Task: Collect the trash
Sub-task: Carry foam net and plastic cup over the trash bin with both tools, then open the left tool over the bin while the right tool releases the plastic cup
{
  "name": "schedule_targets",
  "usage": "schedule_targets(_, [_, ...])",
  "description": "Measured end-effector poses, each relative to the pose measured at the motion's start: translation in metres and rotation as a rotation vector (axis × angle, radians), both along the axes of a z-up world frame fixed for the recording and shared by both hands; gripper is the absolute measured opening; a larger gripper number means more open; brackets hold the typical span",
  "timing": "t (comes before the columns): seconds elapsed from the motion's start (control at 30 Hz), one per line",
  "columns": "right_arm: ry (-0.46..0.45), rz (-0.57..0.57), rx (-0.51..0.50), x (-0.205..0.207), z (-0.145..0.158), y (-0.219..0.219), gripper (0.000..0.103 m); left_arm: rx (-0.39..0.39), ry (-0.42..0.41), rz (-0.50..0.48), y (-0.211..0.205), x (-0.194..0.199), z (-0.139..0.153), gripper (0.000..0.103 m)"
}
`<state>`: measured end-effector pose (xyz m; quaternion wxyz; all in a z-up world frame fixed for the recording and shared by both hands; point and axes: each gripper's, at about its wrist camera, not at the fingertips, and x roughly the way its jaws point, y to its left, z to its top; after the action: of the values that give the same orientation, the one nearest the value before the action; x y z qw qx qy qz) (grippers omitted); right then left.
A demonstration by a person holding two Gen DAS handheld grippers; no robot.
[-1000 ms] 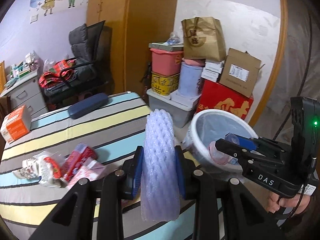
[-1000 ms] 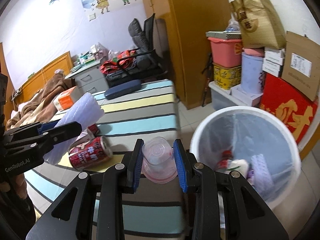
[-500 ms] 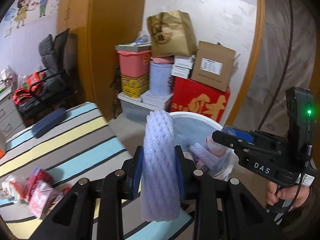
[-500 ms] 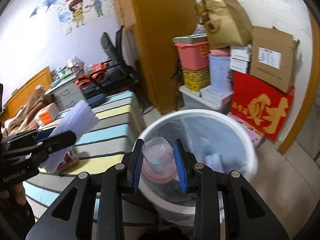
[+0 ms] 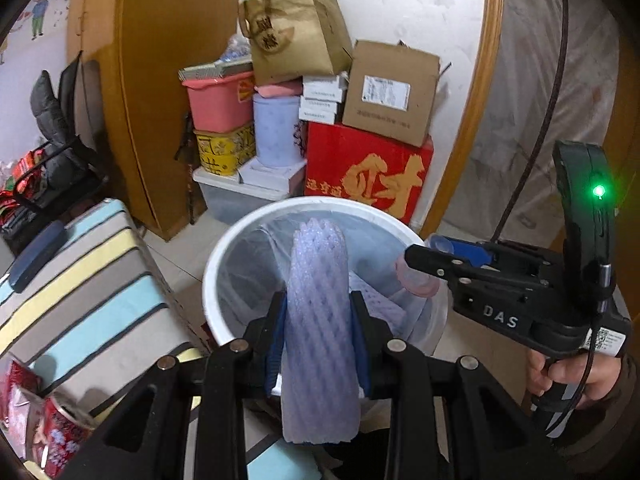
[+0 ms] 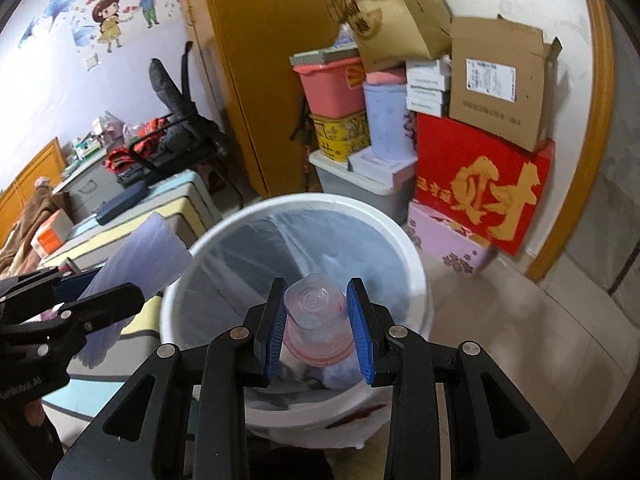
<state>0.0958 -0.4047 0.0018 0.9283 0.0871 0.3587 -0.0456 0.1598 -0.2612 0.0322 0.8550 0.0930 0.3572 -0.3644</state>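
Note:
My left gripper [image 5: 319,336] is shut on a pale purple foam net sleeve [image 5: 318,320], held upright over the near rim of the white trash bin [image 5: 224,252]. The right gripper [image 6: 316,330] is shut on a clear plastic cup with a pink rim [image 6: 316,320], above the bin's [image 6: 412,264] open mouth. In the left wrist view the right gripper [image 5: 424,258] hangs over the bin's right side with the cup [image 5: 414,280]. In the right wrist view the left gripper [image 6: 100,300] and its sleeve [image 6: 132,264] sit at the bin's left edge. Trash lies inside the lined bin.
A striped table [image 5: 80,292] stands left of the bin, with a red can [image 5: 60,436] and wrappers at its near corner. Stacked boxes, a red carton [image 5: 368,176] and tubs fill the corner behind the bin. A chair [image 6: 176,136] stands beyond the table.
Both grippers swung right from over the table to above the bin, each keeping hold of its item. The bin now fills the middle of both views.

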Motion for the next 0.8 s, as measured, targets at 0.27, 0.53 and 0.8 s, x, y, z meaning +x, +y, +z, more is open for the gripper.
schedule_targets(0.27, [0.060,-0.007,-0.022,0.009,-0.015,-0.009,0.032,0.006,0.026,0.006,-0.012,0.008,-0.013,0.033])
schedule_targets(0.53, [0.088,-0.008,-0.009,0.014,-0.019,-0.013,0.066,-0.011,0.032,0.029,-0.003,0.012,-0.015,0.062])
schedule_targets(0.8, [0.073,-0.019,-0.011,0.014,-0.014,-0.008,0.069,-0.022,0.017,0.050,0.012,0.010,-0.009,0.062])
